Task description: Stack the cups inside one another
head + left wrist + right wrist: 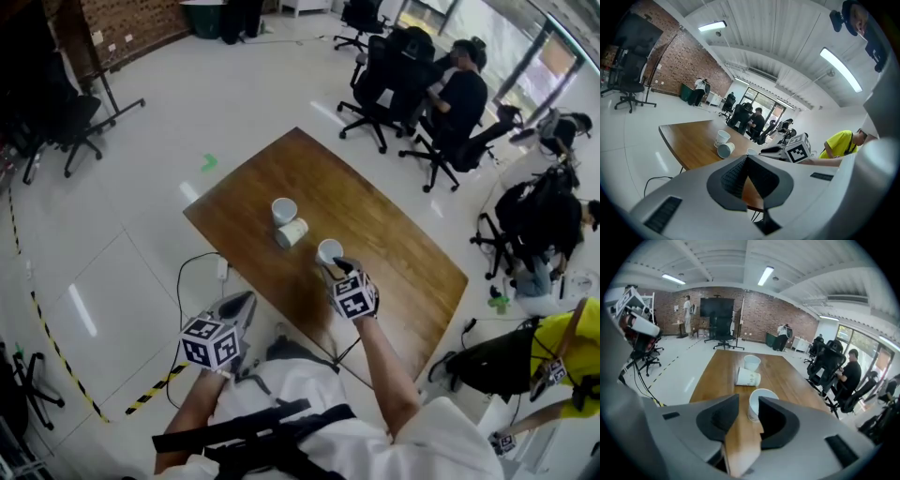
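Observation:
Three white paper cups are on the brown wooden table (403,272). The farthest cup (284,210) (752,362) stands upright. A second cup (292,232) (748,378) lies on its side just in front of it. The nearest cup (329,251) (762,403) stands upright. My right gripper (332,271) (749,400) is open, its jaws spread on either side of this cup's near side, and the pads do not press on it. My left gripper (246,302) (747,158) hangs off the table's near left edge, over the floor, with its jaws closed together and nothing in them.
Several office chairs (389,80) with seated people stand beyond the table's far right side. A person in yellow (562,352) and a black bag (492,361) are at the right. A cable (192,267) and black-yellow tape (155,389) lie on the floor at the left.

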Demonstrator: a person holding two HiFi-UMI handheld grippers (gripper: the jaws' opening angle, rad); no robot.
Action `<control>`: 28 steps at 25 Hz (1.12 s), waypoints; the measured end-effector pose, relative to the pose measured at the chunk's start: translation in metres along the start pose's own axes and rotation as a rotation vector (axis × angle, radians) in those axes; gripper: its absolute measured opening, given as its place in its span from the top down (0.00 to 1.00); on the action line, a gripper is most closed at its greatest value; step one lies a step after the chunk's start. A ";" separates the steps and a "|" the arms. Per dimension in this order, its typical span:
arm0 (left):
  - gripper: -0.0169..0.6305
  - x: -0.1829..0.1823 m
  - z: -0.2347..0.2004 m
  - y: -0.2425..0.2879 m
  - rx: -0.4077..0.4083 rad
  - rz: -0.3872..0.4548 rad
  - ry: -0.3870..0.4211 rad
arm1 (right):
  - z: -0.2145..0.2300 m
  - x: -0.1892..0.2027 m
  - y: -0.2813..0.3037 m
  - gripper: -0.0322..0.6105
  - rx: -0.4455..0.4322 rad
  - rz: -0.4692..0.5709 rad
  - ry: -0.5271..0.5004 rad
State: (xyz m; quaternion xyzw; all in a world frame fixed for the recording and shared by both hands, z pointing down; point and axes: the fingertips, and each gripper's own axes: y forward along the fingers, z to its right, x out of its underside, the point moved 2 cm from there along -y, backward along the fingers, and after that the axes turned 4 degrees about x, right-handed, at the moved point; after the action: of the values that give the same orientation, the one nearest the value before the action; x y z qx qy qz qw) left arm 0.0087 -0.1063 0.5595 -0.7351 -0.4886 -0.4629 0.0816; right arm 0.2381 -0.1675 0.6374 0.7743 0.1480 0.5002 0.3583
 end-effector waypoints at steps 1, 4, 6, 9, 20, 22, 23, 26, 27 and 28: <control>0.99 -0.001 -0.001 0.002 -0.005 -0.004 0.003 | 0.001 -0.001 0.007 0.70 -0.006 -0.012 -0.029; 0.99 -0.002 -0.001 0.011 -0.018 -0.014 0.009 | 0.001 -0.002 0.023 0.70 -0.037 -0.048 -0.087; 0.99 -0.002 -0.003 0.015 -0.025 -0.021 0.011 | -0.002 0.000 0.032 0.70 -0.056 -0.073 -0.113; 0.99 -0.002 -0.006 0.019 -0.034 -0.027 0.013 | -0.007 0.005 0.044 0.70 -0.075 -0.113 -0.152; 0.99 -0.001 -0.019 0.011 -0.086 -0.008 -0.027 | -0.010 0.010 0.057 0.82 -0.104 -0.161 -0.241; 0.99 0.000 -0.019 0.010 -0.090 -0.008 -0.027 | -0.010 0.010 0.056 0.84 -0.106 -0.169 -0.241; 0.99 0.000 -0.019 0.009 -0.091 -0.008 -0.027 | -0.011 0.012 0.056 0.84 -0.109 -0.175 -0.239; 0.99 0.002 -0.019 0.006 -0.094 -0.007 -0.029 | -0.013 0.013 0.057 0.86 -0.105 -0.177 -0.239; 0.99 0.002 -0.019 0.005 -0.095 -0.007 -0.031 | -0.014 0.014 0.058 0.86 -0.108 -0.181 -0.238; 0.99 0.003 -0.019 0.004 -0.095 -0.007 -0.032 | -0.015 0.015 0.058 0.88 -0.113 -0.185 -0.236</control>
State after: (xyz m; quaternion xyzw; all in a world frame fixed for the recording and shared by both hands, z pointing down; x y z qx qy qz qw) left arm 0.0007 -0.1176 0.5740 -0.7437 -0.4698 -0.4741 0.0374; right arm 0.2245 -0.1929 0.6916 0.7893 0.1472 0.3782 0.4607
